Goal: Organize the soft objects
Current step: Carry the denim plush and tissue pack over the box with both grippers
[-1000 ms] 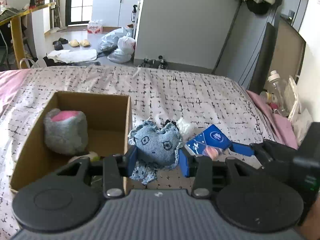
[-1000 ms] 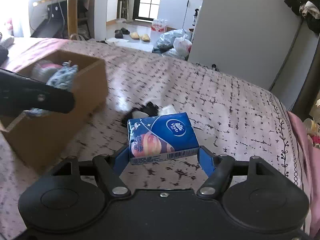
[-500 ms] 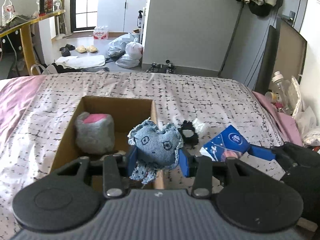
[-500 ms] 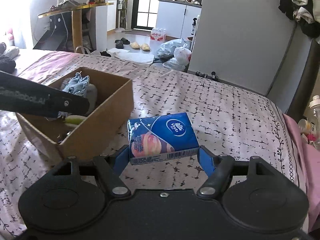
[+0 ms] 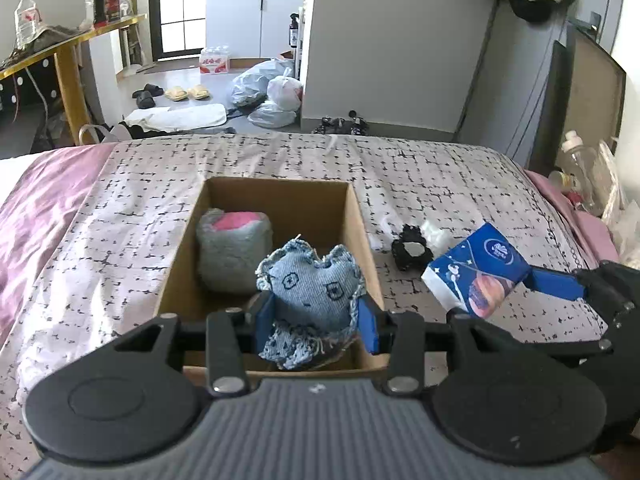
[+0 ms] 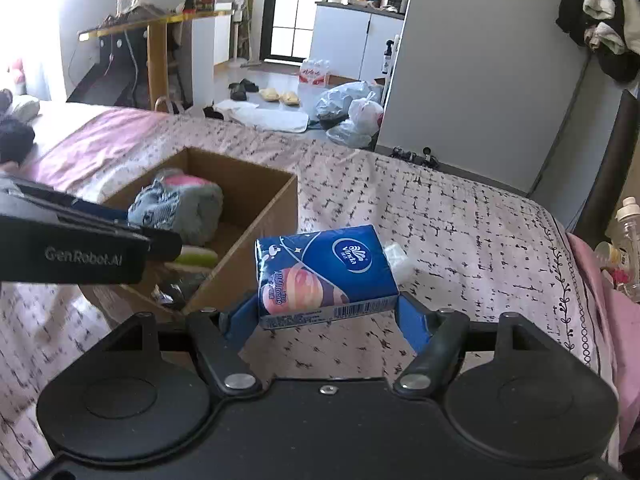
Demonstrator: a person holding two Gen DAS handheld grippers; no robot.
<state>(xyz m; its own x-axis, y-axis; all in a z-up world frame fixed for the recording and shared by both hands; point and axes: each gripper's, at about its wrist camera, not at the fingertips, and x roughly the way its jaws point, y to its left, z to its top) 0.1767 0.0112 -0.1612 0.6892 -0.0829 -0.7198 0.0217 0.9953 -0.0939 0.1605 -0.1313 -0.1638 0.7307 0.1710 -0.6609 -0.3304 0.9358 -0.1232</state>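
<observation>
My left gripper (image 5: 316, 320) is shut on a blue denim plush toy (image 5: 310, 284) and holds it over the near end of an open cardboard box (image 5: 354, 216) on the bed. A grey plush block with a pink top (image 5: 232, 248) lies inside the box. My right gripper (image 6: 328, 312) is shut on a blue tissue pack (image 6: 324, 272), held above the bedspread just right of the box (image 6: 256, 232). In the left wrist view the tissue pack (image 5: 476, 268) hangs at the right. A black and white plush (image 5: 412, 250) lies on the bed beside the box.
The bed (image 5: 440, 176) has a pink patterned cover. A yellow-green item (image 6: 196, 258) lies in the box. Bottles and bags (image 5: 580, 176) crowd the bed's right side. Beyond the foot are plastic bags (image 5: 272, 96), slippers and a desk (image 6: 156, 36).
Both grippers have moved left with their loads. The denim toy went from beside the box's right wall to over its inside. The tissue pack came closer to the box.
</observation>
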